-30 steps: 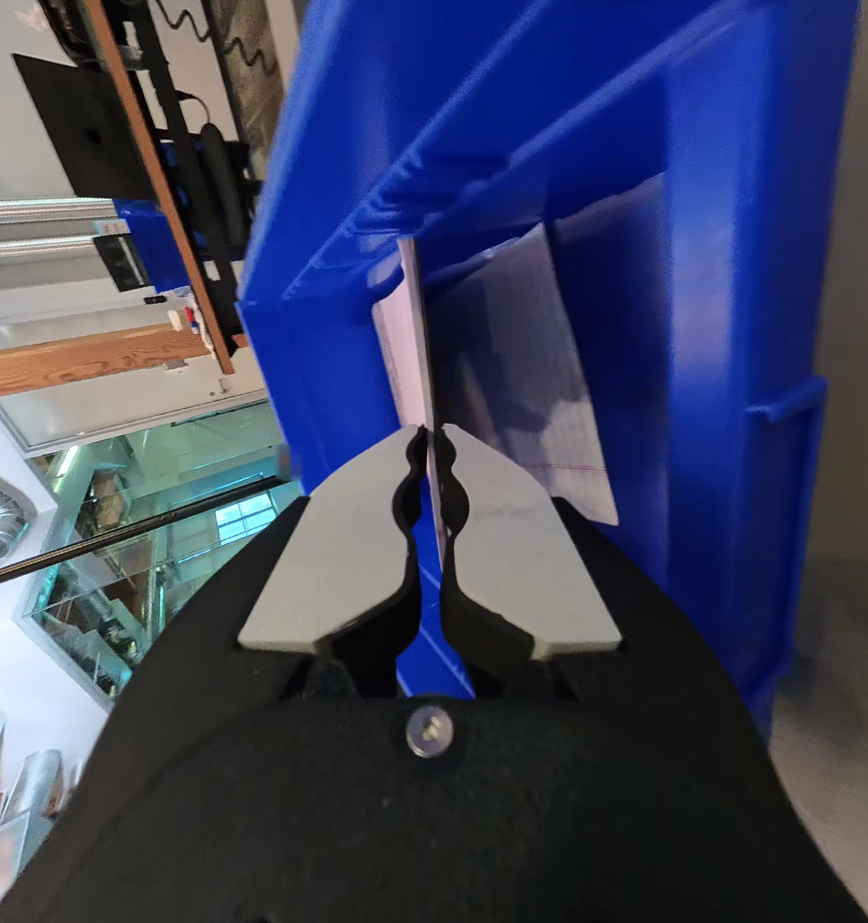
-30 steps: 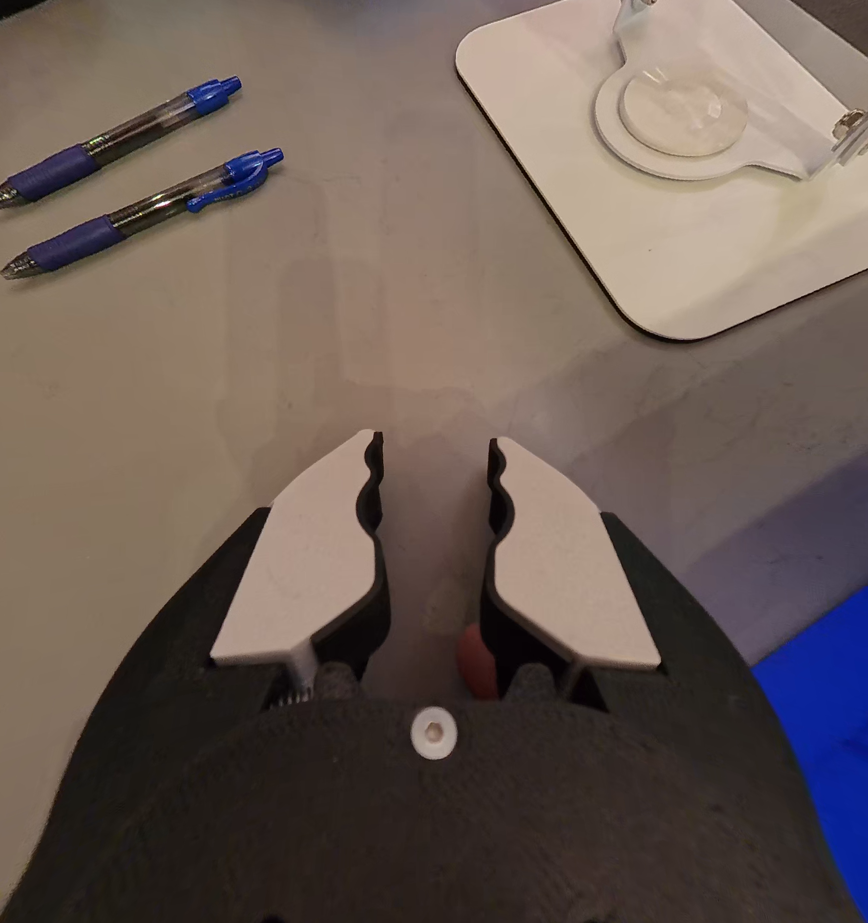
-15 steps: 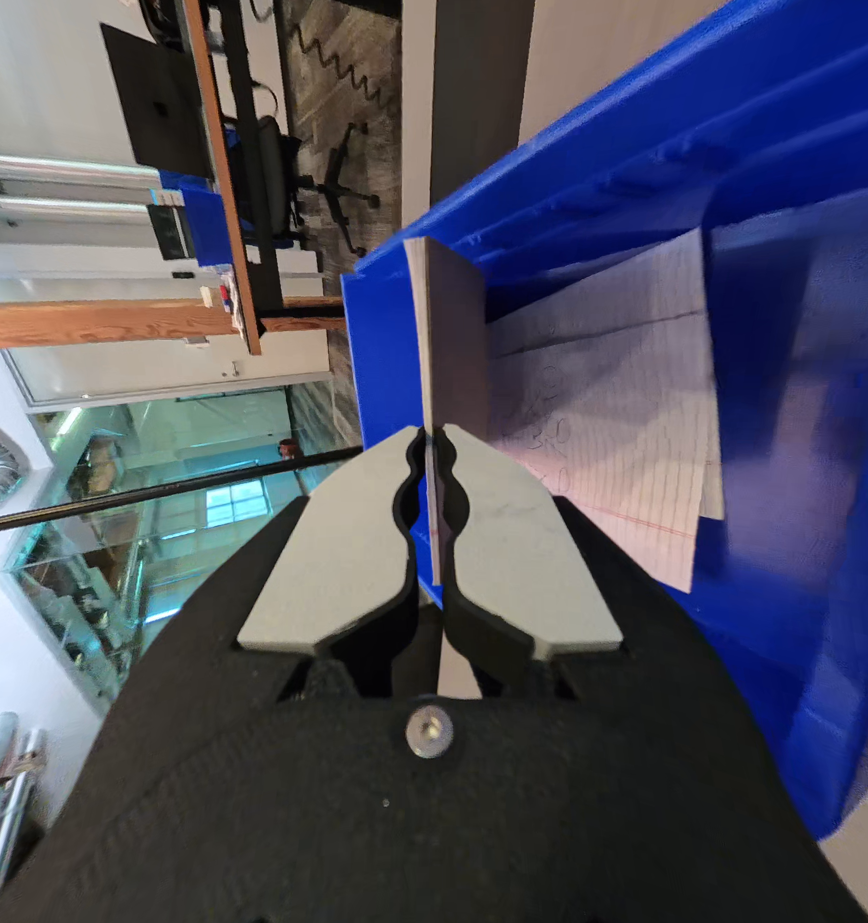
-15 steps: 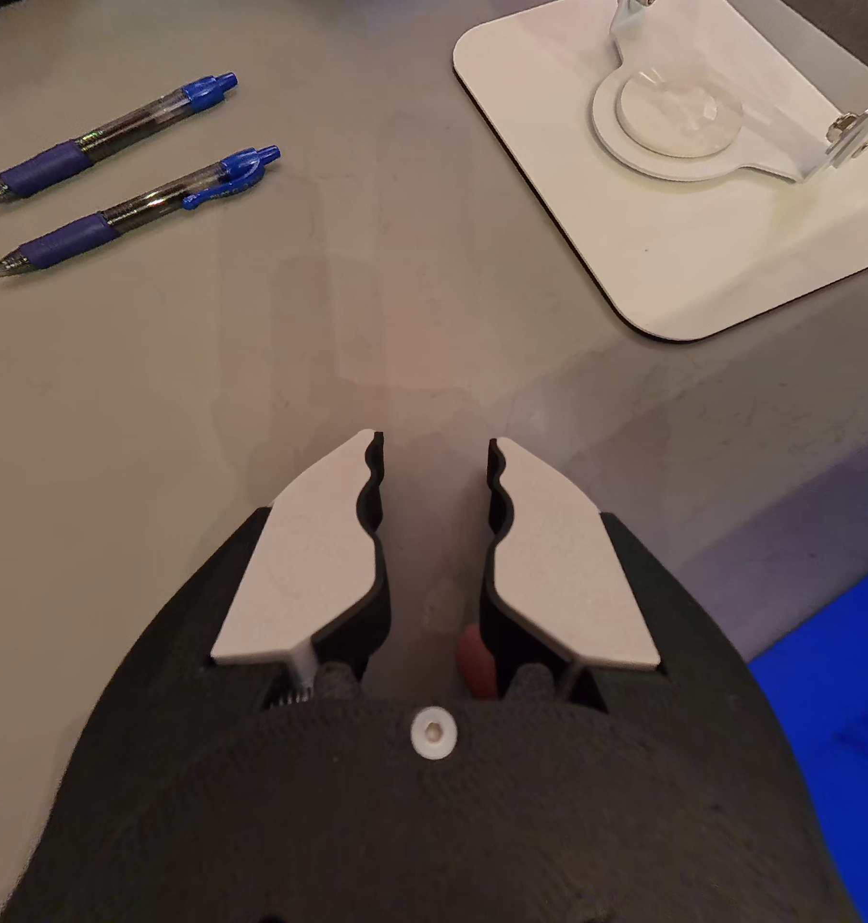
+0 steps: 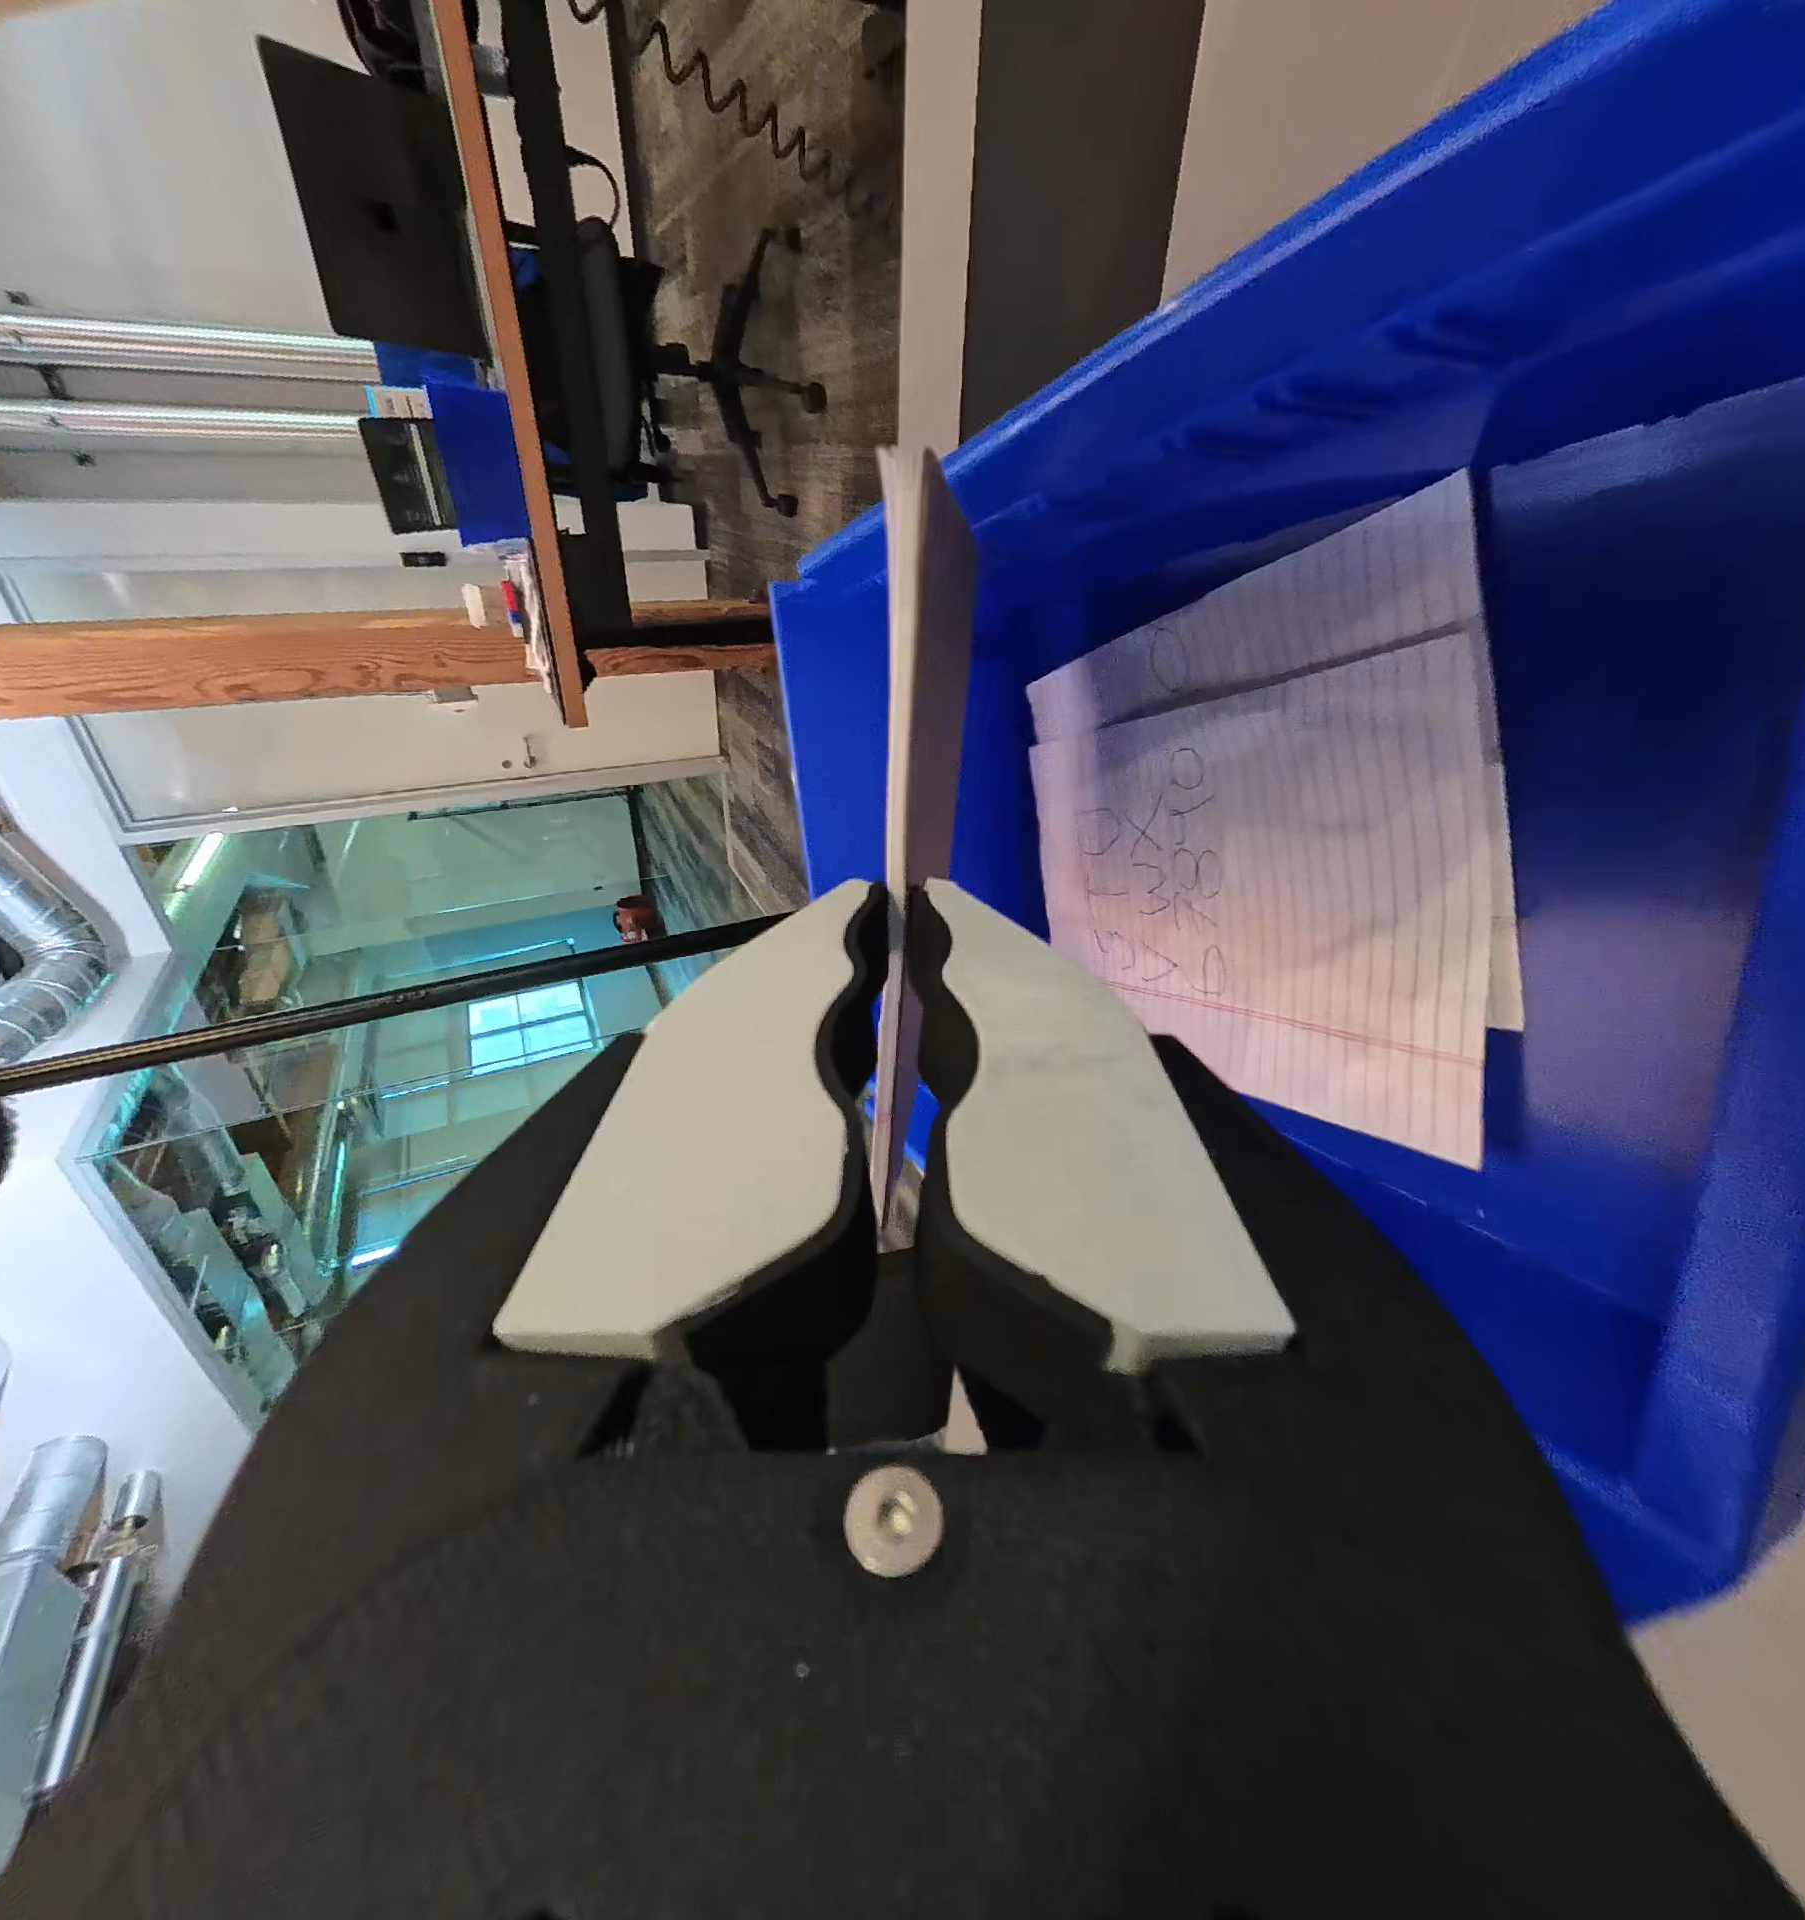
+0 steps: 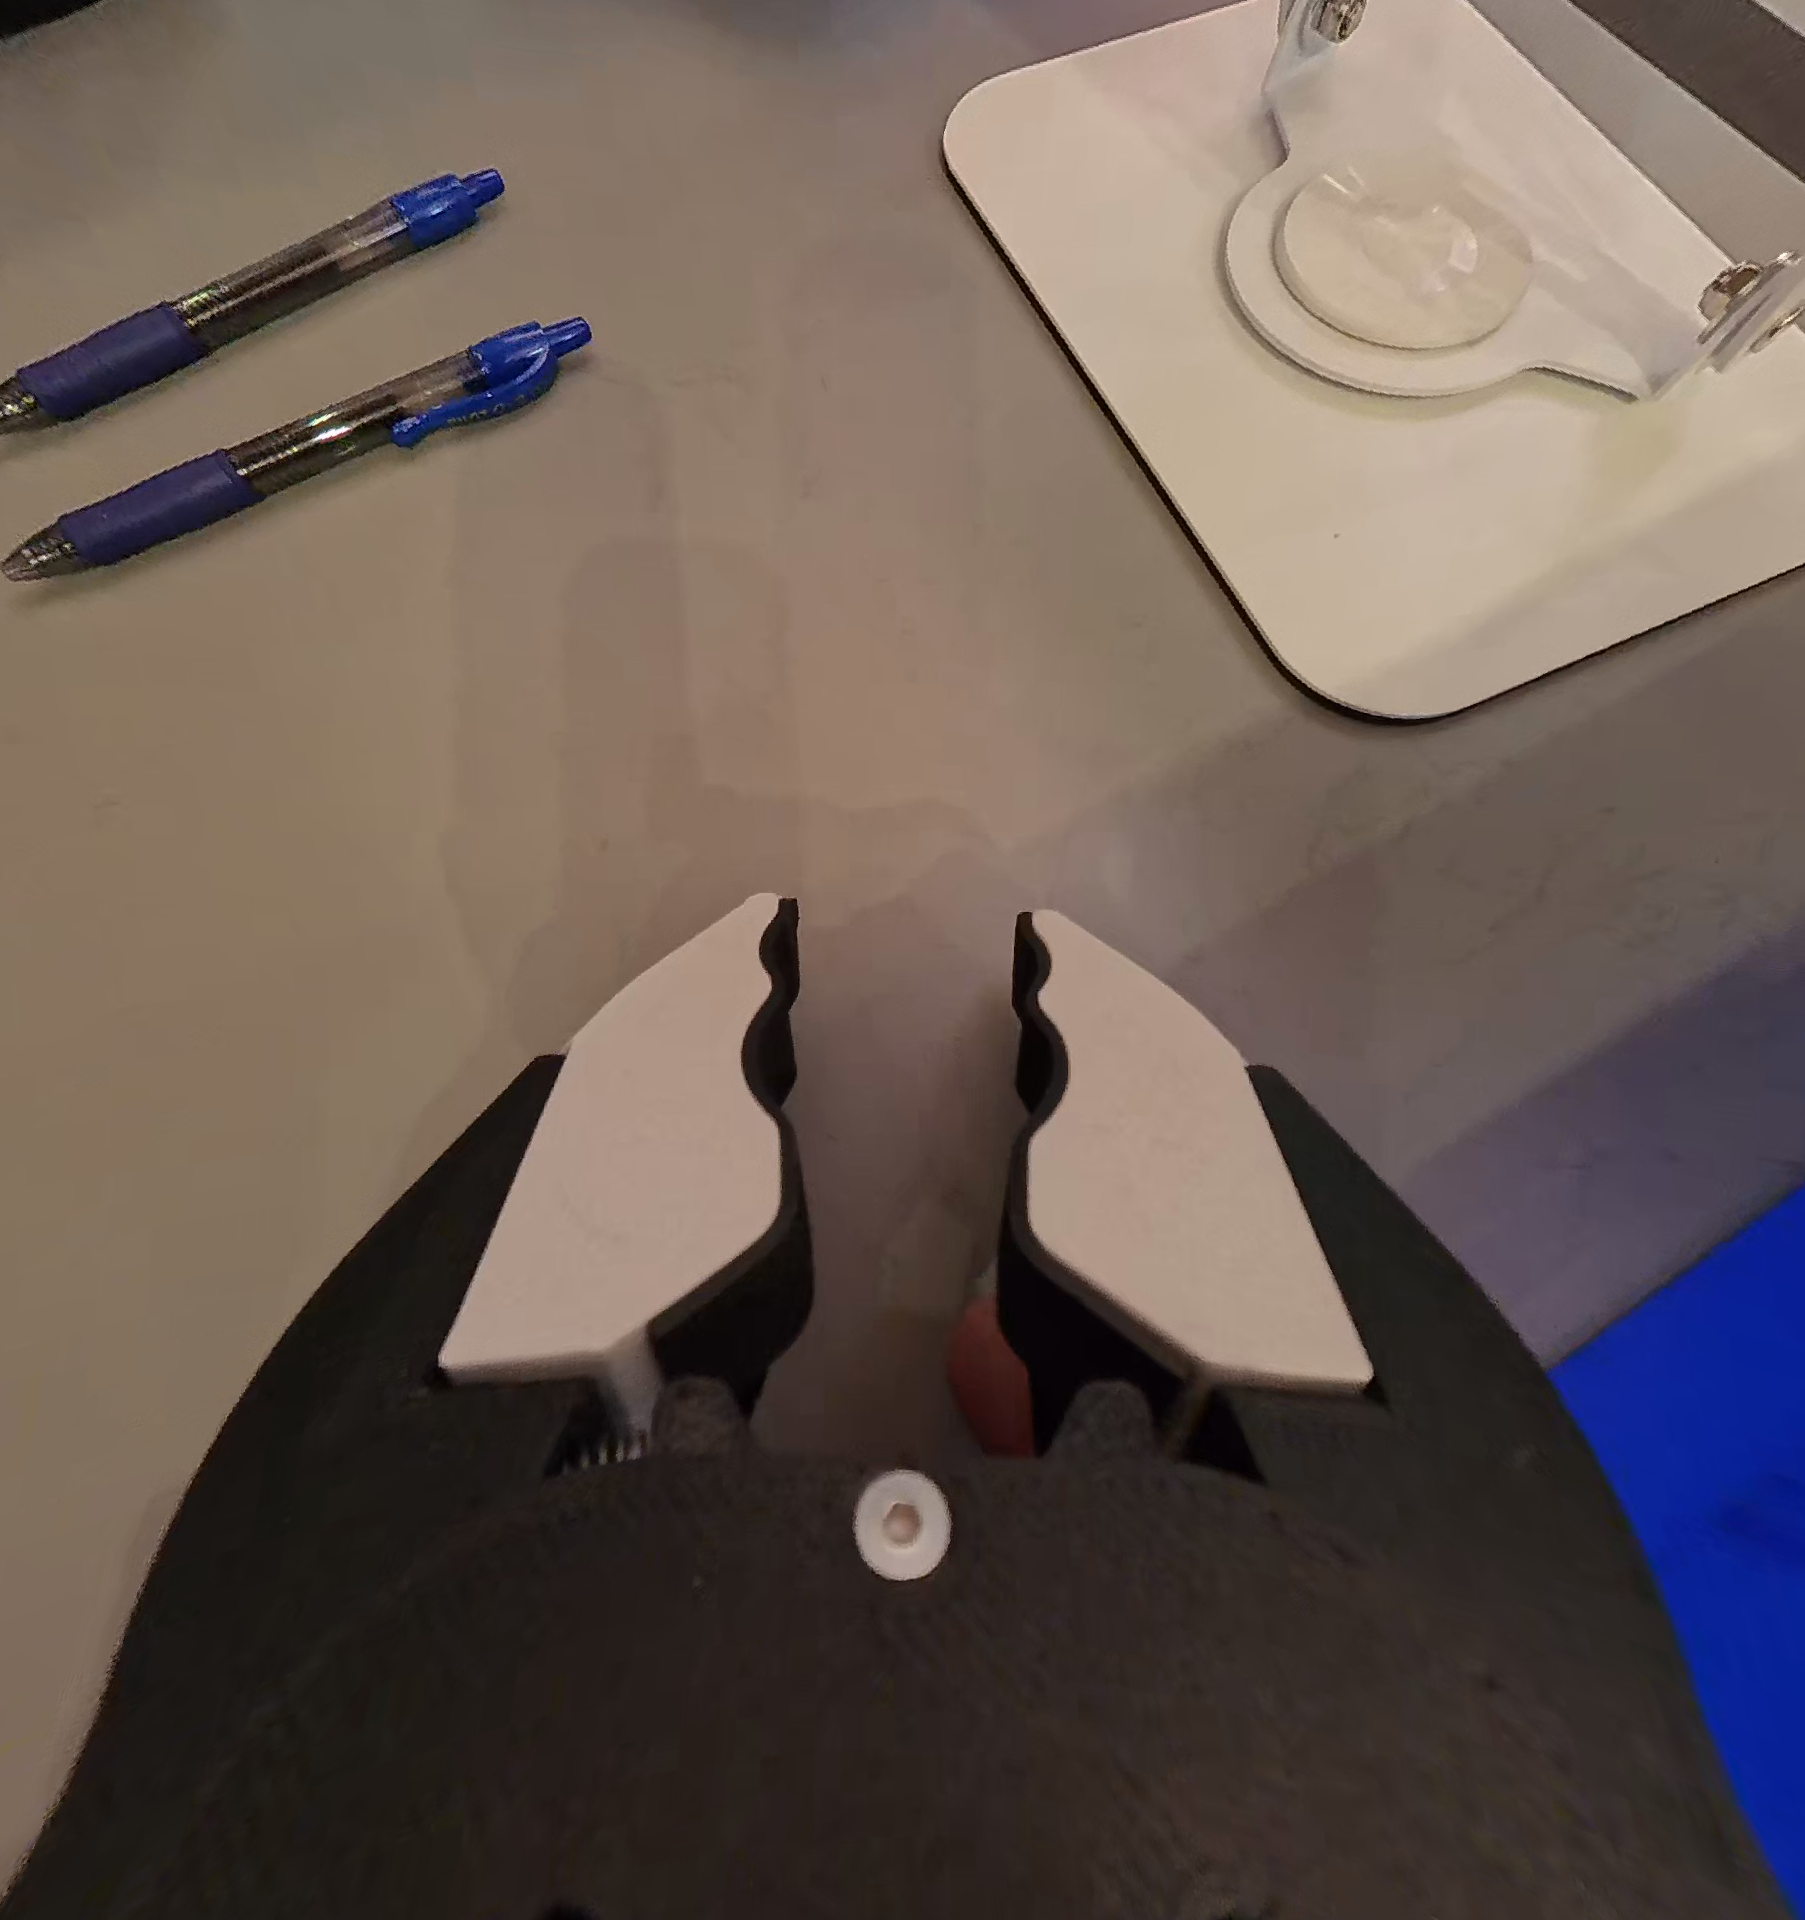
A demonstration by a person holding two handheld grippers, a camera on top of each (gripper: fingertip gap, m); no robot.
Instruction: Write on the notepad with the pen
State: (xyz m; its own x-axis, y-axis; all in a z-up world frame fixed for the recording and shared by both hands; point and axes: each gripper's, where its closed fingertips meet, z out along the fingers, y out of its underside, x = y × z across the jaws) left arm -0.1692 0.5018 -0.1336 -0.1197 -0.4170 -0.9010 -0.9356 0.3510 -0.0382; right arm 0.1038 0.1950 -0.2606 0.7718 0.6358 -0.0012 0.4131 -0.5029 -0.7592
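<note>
My left gripper [image 5: 900,894] is shut on a thin white notepad [image 5: 924,665], seen edge-on, held upright in the air beside the rim of a blue bin [image 5: 1293,343]. Both pads press on the pad's faces. My right gripper [image 6: 906,920] is open and empty, low over the grey table [image 6: 462,831]. Two blue pens [image 6: 243,301] [image 6: 295,447] lie side by side on the table, far ahead and to the left of my right gripper.
Loose lined sheets with scribbles [image 5: 1293,883] lie inside the blue bin. A white board with a clear stand [image 6: 1397,499] sits at the table's far right. A corner of the blue bin [image 6: 1729,1455] shows at the lower right. An office room lies beyond. Left tips to right tips: about 45 cm.
My left gripper has drawn the notepad back out of the blue bin and turned; more of the room and the bin's sheets now show. The right gripper has barely moved and stays open.
</note>
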